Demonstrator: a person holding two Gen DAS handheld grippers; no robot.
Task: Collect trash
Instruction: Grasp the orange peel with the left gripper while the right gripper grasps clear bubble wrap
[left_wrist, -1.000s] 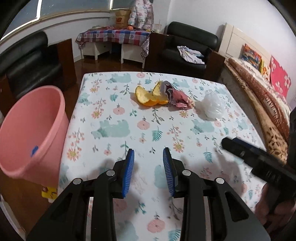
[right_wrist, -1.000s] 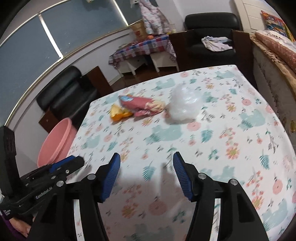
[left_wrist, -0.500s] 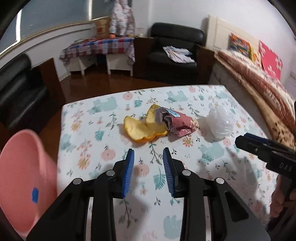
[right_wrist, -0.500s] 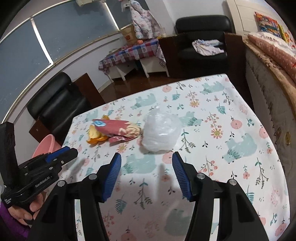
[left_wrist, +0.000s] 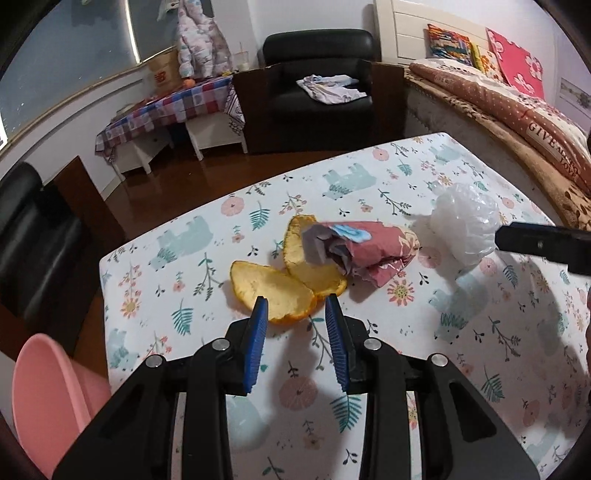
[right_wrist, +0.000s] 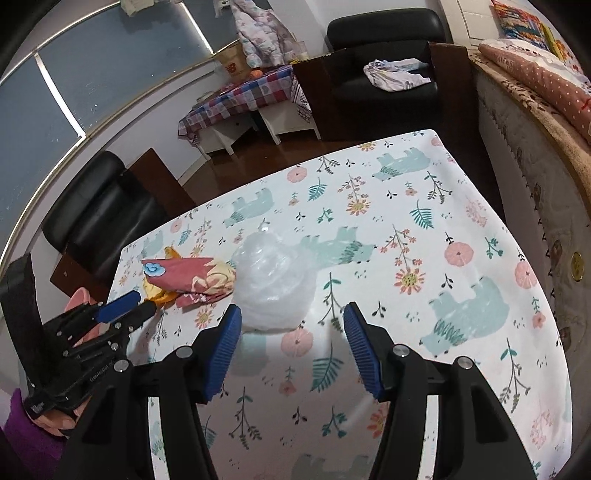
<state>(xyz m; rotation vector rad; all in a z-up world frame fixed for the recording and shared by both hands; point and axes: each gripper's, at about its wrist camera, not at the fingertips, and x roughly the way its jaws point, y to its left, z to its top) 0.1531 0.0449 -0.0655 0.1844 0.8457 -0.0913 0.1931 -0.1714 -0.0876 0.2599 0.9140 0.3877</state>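
Two tongs hang apart and empty over the table (right_wrist: 461, 206), each lined up on its own trash: the left tongs (left_wrist: 295, 325) near the orange peel (left_wrist: 273, 291), the right tongs (right_wrist: 291, 336) wider, facing the plastic wad (right_wrist: 275, 284). A crumpled wrapper (left_wrist: 369, 251) lies between; a pink bin (left_wrist: 48, 402) waits left.

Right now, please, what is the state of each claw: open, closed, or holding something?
Left claw: open, empty, just short of the curled orange peel.
Right claw: open, empty, just before the crumpled clear plastic bag.
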